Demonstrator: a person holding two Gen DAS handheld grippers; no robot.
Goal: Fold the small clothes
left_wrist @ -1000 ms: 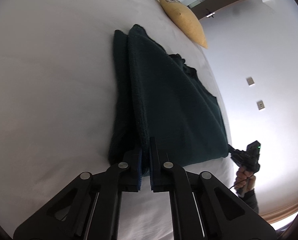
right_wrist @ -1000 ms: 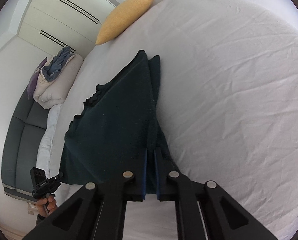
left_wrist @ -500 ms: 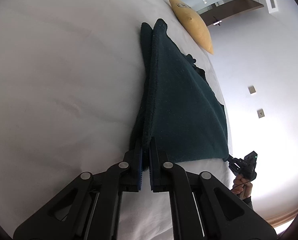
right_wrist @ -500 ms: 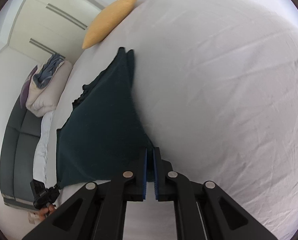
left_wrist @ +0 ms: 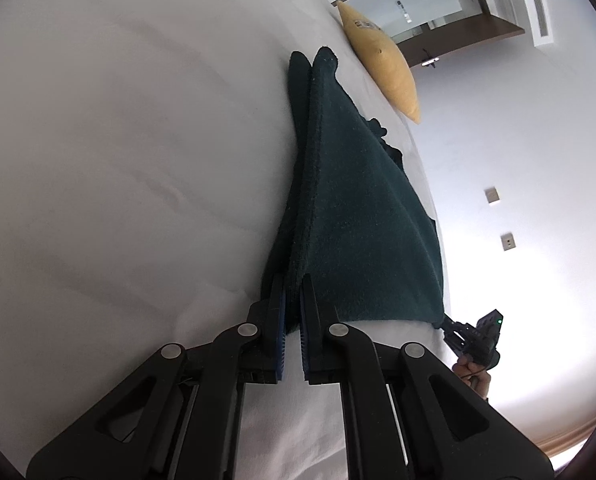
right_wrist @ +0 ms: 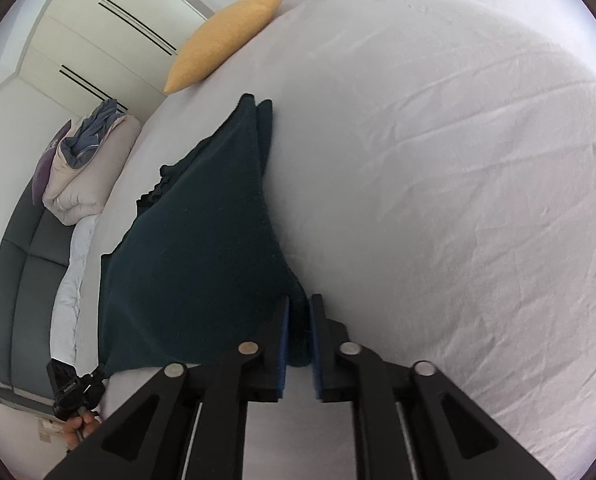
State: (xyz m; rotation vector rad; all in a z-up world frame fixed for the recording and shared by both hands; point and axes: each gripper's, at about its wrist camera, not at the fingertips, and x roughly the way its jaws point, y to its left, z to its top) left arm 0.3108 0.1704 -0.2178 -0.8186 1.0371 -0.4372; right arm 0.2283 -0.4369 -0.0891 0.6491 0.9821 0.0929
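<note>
Dark green knitted fabric, a small garment (left_wrist: 354, 216), fills the middle of both wrist views, stretched between two handheld grippers above a white bed sheet (left_wrist: 118, 160).

In the left wrist view, the left gripper (left_wrist: 293, 296) rises from the bottom centre of the frame. Its two black fingers with blue pads (left_wrist: 282, 320) are drawn close together, pinching a doubled edge of the garment. From there the cloth runs up to two rounded corners in the upper middle of the frame, which lie on the sheet. At the lower right of this frame, the right gripper (left_wrist: 444, 322) holds the far near-side corner, with part of a hand (left_wrist: 474, 374) below it.

In the right wrist view, the right gripper sits at bottom centre, its fingers likewise nipping a fold of the garment between blue pads (right_wrist: 284, 340). The left gripper (right_wrist: 100, 372) appears at the lower left, gripping the opposite corner.

A yellow cushion (right_wrist: 226, 38) lies at the top of the bed, upper middle of the frame. In the left part of this frame, a pile of pale bedding (right_wrist: 86, 168) rests on a dark grey sofa (right_wrist: 22, 280), with white wardrobe doors (right_wrist: 98, 40) behind.
</note>
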